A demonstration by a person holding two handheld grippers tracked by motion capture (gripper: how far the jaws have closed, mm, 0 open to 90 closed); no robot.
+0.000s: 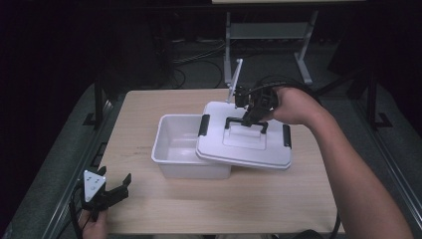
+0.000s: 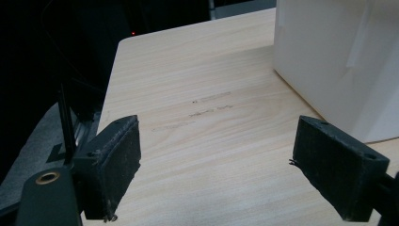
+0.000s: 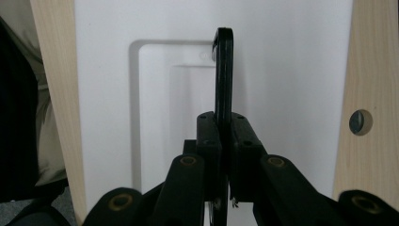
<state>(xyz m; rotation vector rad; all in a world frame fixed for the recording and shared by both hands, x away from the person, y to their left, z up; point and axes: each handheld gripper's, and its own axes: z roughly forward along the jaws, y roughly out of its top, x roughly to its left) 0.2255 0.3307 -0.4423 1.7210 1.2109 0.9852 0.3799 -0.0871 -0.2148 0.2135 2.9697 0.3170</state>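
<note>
A white plastic box (image 1: 174, 149) stands open in the middle of the wooden table. Its white lid (image 1: 244, 144) lies tilted, resting on the box's right rim and hanging off to the right. My right gripper (image 1: 249, 118) comes down from above and is shut on the lid's black handle (image 3: 224, 70), which stands upright between the pads. The white lid (image 3: 291, 70) spreads behind the handle in the right gripper view. My left gripper (image 1: 119, 188) rests at the table's front left corner, open and empty. The box's side wall (image 2: 339, 61) rises ahead of it to the right.
The lid carries black latches (image 1: 204, 124) at both ends. A grey metal stand (image 1: 268, 35) and cables are on the floor beyond the table. Bare tabletop (image 2: 207, 117) stretches in front of the left gripper. A round hole (image 3: 360, 121) shows in the table beside the lid.
</note>
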